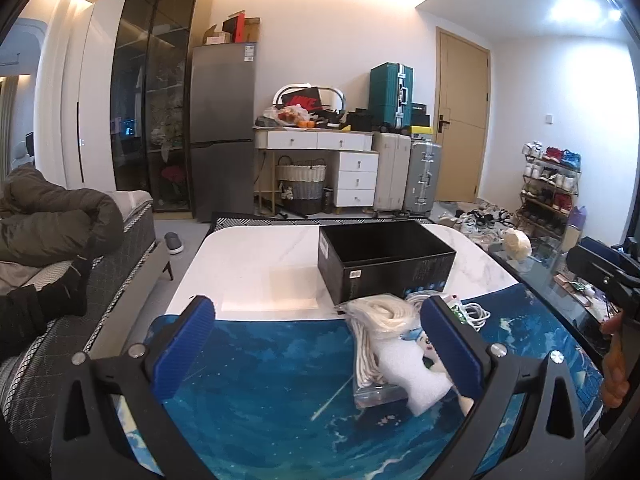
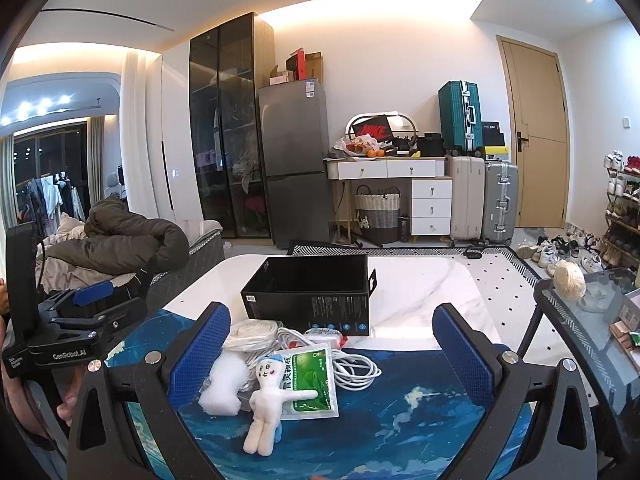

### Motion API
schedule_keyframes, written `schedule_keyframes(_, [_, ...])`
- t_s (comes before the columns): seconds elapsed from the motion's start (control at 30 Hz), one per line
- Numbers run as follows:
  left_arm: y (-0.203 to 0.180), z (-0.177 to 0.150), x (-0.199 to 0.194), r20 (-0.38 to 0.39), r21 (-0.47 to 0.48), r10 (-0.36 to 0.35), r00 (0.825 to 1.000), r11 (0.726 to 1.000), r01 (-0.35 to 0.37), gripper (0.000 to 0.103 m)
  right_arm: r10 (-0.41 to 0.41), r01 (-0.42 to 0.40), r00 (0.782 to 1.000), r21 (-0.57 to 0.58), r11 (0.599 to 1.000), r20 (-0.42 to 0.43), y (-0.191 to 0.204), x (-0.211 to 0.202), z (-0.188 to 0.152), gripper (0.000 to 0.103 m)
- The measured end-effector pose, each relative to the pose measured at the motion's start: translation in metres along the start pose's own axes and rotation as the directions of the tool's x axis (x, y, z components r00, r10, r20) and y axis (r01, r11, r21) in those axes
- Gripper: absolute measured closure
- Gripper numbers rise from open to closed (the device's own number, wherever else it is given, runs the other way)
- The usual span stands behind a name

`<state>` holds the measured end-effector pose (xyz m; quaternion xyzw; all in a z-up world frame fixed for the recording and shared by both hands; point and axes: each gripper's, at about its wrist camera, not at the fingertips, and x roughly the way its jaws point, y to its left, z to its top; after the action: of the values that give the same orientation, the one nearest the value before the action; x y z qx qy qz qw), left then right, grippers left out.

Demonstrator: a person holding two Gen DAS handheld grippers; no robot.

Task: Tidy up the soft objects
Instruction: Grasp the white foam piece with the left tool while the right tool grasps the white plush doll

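An open black box (image 1: 384, 260) (image 2: 308, 296) stands on the white table. In front of it, on the blue mat, lies a pile: a white foam piece (image 1: 408, 372) (image 2: 224, 384), a bagged coil of white rope (image 1: 376, 320) (image 2: 252, 332), a white plush doll (image 2: 268, 400), a green packet (image 2: 312, 380) and a white cable (image 2: 356, 368). My left gripper (image 1: 320, 348) is open and empty, its right finger beside the foam. My right gripper (image 2: 332, 356) is open and empty above the pile.
A sofa with a dark jacket (image 1: 52, 220) lies to the left. A glass side table (image 2: 592, 320) with a straw ball stands to the right. A fridge, drawers, suitcases and a shoe rack line the far wall.
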<state>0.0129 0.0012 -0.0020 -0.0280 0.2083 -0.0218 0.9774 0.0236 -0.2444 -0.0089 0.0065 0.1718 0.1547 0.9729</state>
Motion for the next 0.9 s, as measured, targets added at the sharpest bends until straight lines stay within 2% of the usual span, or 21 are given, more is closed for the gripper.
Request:
schedule_keyframes(0.2, [-0.004,0.009,0.004,-0.039,0.026,-0.049,0.998,0.998,0.050,0.000,0.003,-0.003,1.000,-0.019,1.000,-0.001,0.003,0.000,0.010,0.000])
schedule_keyframes(0.37, [-0.013,0.031,0.018,-0.145,0.029,-0.050,0.988,0.998,0.055,0.000,0.055,-0.058,0.994,-0.035,0.998,-0.099,0.007,0.015,0.030,0.000])
schedule_keyframes(0.5, [-0.025,0.044,0.039,-0.283,0.038,-0.051,0.958,0.997,0.064,0.000,0.053,-0.076,0.967,-0.083,0.994,-0.250,0.018,0.037,0.047,0.000])
schedule_keyframes(0.53, [-0.027,0.046,0.043,-0.302,0.041,-0.048,0.952,0.997,0.064,0.000,0.055,-0.084,0.950,-0.082,0.993,-0.306,0.020,0.046,0.050,0.000])
schedule_keyframes(0.6, [-0.032,0.046,0.047,-0.328,0.045,-0.063,0.943,0.996,0.083,0.002,0.080,-0.108,0.929,-0.058,0.992,-0.362,0.019,0.056,0.049,0.000])
schedule_keyframes(0.67, [-0.040,0.040,0.056,-0.377,0.064,-0.089,0.922,0.991,0.122,0.013,0.087,-0.116,0.910,-0.048,0.992,-0.404,0.018,0.066,0.046,0.000])
schedule_keyframes(0.77, [-0.046,0.022,0.073,-0.475,0.055,-0.119,0.872,0.985,0.164,0.020,0.066,-0.091,0.894,-0.035,0.995,-0.444,0.011,0.078,0.042,0.000])
schedule_keyframes(0.83, [-0.049,0.013,0.081,-0.510,0.048,-0.129,0.850,0.983,0.178,0.022,0.066,-0.087,0.876,-0.021,0.996,-0.477,0.005,0.087,0.036,0.000])
schedule_keyframes(0.9, [-0.055,0.003,0.088,-0.541,0.057,-0.132,0.831,0.980,0.192,0.030,0.056,-0.078,0.863,-0.022,0.997,-0.502,0.003,0.095,0.028,0.000])
